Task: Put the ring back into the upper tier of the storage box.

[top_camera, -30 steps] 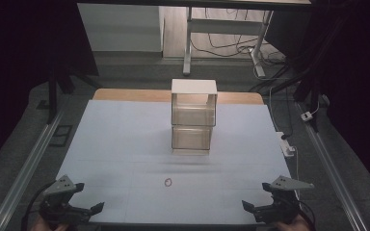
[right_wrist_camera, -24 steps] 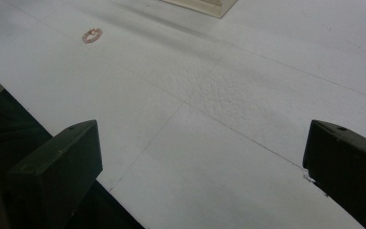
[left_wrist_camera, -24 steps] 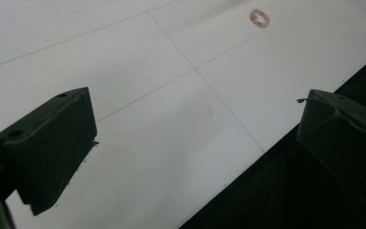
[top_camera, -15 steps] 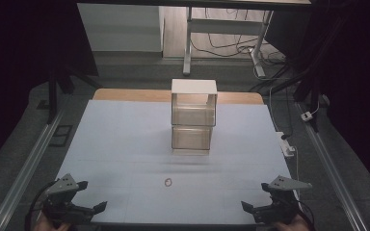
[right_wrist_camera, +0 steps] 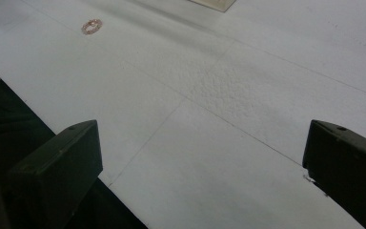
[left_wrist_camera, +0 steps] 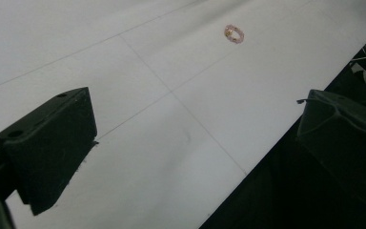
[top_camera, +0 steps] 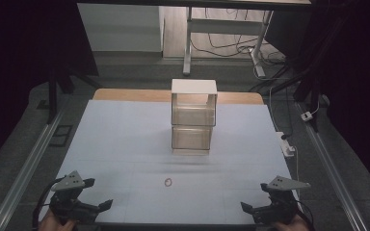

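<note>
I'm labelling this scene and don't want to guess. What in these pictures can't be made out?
- Ring: too small in the high view to tell its material; in the left gripper view a bead or knot on it is blurred.
- Clear drawer unit: contents unreadable through glare, high view; the top edge of the right gripper view cuts off all but a corner.
- Hands: bottom edge crops them, high view.

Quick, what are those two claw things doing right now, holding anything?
Left gripper: open, jaws wide apart, holding nothing.
Right gripper: open, jaws wide apart, holding nothing.
</note>
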The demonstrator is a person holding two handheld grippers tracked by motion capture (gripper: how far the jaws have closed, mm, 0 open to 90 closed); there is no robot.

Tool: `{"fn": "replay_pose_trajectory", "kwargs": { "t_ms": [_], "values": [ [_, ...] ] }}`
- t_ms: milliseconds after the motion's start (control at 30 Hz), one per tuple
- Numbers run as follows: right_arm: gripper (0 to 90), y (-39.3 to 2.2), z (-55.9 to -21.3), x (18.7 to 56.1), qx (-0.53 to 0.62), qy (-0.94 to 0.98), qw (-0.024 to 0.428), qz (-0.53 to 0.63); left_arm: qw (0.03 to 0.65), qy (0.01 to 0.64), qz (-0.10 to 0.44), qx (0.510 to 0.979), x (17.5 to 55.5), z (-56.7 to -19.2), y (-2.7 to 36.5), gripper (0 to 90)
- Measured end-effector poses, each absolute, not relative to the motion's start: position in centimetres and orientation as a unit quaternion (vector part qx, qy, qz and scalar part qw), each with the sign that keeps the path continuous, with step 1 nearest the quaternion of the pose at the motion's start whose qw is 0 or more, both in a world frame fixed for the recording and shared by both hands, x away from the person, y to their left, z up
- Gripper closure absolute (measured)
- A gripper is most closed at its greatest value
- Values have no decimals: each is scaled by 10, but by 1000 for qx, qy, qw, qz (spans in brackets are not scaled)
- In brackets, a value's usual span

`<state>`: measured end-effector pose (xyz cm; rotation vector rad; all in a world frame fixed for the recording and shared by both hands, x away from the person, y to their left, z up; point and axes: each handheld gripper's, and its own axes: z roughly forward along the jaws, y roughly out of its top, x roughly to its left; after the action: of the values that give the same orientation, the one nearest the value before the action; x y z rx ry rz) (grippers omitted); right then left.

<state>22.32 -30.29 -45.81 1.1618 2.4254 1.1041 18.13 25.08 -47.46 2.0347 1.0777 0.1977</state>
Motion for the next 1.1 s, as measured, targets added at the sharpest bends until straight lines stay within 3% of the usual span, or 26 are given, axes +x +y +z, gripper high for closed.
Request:
{"fn": "replay_pose_trajectory", "kwargs": {
  "t_ms": [733, 1100],
  "values": [
    [0, -301, -459, 224, 391, 835, 115, 369, 442, 384, 57, 809, 202, -482, 232, 0],
    [0, -300, -459, 224, 391, 836, 115, 367, 431, 373, 58, 819, 218, -485, 210, 0]
  ]
}}
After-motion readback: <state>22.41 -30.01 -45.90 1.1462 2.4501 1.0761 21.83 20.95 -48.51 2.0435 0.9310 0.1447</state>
